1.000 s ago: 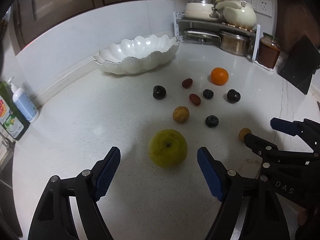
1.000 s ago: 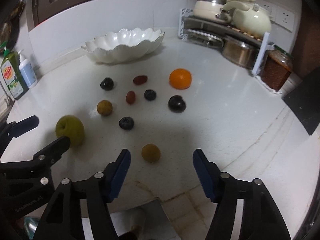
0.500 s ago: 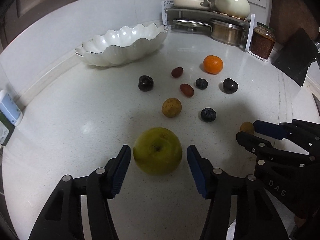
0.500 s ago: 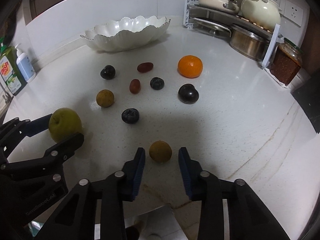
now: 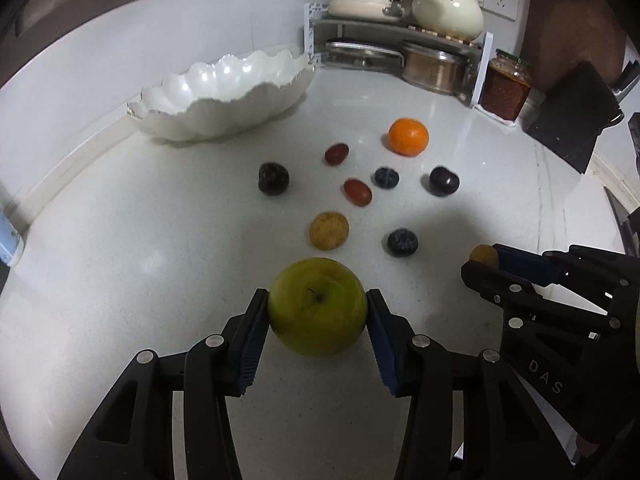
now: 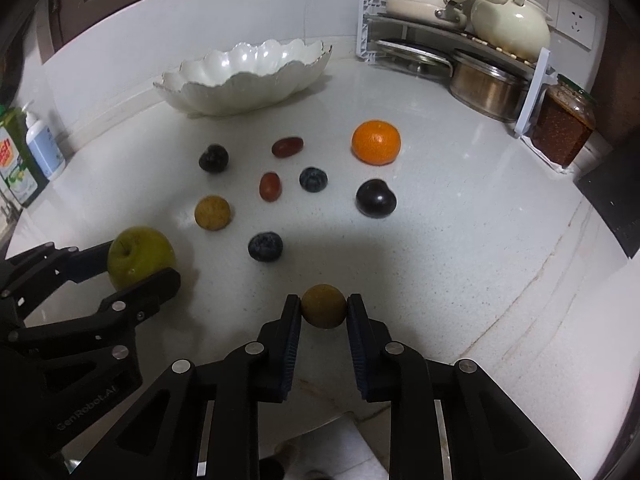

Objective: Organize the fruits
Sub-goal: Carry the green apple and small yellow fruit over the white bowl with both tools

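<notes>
Here, in my left wrist view, my left gripper (image 5: 318, 312) is closing, pads against the green apple (image 5: 317, 306) on the counter (image 5: 140, 280). In my right wrist view, my right gripper (image 6: 323, 312) is clamped on a small brown fruit (image 6: 323, 306); the white bowl (image 6: 244, 76) sits far ahead.

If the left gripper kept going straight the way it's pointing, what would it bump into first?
The green apple: it already sits between the left gripper's closing jaws, pads against its sides. Past it, probably the small brownish-yellow fruit, though depth is hard to judge.
</notes>
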`<state>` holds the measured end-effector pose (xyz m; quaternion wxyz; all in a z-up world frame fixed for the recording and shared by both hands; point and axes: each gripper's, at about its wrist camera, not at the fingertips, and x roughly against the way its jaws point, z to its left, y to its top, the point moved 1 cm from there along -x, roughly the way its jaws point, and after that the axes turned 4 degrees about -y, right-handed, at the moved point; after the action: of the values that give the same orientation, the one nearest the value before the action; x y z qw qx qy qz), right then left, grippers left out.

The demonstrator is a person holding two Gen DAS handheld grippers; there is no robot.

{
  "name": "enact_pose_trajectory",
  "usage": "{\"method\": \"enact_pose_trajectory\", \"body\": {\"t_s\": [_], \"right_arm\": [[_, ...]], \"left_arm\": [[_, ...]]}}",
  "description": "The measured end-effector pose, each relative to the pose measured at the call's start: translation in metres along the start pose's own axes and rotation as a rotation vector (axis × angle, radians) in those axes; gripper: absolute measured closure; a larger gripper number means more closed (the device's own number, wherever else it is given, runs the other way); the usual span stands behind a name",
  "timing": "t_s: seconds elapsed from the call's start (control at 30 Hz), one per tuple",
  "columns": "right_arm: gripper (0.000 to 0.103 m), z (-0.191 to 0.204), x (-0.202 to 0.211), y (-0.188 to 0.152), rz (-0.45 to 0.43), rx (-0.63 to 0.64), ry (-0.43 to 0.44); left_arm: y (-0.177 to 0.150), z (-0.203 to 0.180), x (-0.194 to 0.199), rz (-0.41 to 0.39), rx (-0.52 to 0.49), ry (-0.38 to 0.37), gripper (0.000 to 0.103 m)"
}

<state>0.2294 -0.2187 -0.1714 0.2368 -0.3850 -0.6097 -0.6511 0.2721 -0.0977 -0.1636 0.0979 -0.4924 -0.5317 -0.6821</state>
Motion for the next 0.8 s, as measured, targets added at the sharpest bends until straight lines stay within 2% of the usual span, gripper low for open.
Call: {"method": "enact_pose_trajectory", "body": {"t_s": [0.4,0.8], "right_arm": [[0.078,0.011,0.020,0.032,-0.081,-0.005,0.032],[0.078,0.018,0.031,0.093,-0.198,0.013,0.080]], "left_arm": [[0.029,0.017,0.028,-0.111,0.029,0.038,0.055],[0.070,0.036,0.048,-0.204,0.089,0.124,0.055]]}}
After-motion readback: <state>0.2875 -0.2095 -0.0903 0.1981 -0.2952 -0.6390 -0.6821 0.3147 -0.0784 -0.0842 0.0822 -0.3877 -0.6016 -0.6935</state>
